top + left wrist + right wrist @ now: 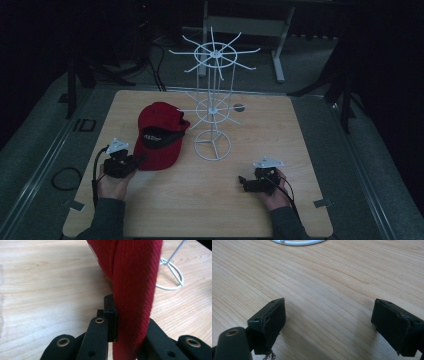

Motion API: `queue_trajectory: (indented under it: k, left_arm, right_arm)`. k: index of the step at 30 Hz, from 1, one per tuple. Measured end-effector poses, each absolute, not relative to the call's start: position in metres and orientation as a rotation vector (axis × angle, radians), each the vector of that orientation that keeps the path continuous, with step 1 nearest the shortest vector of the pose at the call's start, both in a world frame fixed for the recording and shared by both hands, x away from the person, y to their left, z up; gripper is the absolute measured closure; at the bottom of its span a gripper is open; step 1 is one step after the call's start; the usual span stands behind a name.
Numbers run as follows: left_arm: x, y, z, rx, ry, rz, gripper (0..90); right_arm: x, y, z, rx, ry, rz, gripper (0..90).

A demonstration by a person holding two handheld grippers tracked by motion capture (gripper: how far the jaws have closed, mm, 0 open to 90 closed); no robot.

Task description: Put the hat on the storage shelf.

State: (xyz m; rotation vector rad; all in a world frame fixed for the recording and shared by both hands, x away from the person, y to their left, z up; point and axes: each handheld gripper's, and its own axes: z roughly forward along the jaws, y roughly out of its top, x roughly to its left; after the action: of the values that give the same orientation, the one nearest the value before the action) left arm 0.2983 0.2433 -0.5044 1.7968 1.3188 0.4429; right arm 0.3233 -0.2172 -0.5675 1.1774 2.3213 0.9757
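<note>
A red cap (159,135) with a black inner band lies on the wooden table (210,210), left of a white wire rack (214,90). My left gripper (136,161) is at the cap's near left edge. In the left gripper view its jaws are shut on the red brim (133,290), which stands on edge between them. My right gripper (243,181) rests low over bare wood at the front right, jaws wide apart with nothing between them (328,320). The rack's round base (297,242) lies just beyond it.
The white rack has two tiers of spoke hooks on a central pole, and its ring base (213,145) sits at mid table. A small dark disc (239,106) lies behind the rack. Dark stands and cables surround the table.
</note>
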Motion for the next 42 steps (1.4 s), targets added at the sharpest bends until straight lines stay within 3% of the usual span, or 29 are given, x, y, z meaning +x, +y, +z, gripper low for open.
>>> queue_trajectory:
  k: [42]
  left_arm:
    - [0.29,0.262,-0.462,1.596,1.345,0.635,85.7]
  right_arm:
    - [0.323,-0.217,-0.568,1.175,2.32,0.976,12.1]
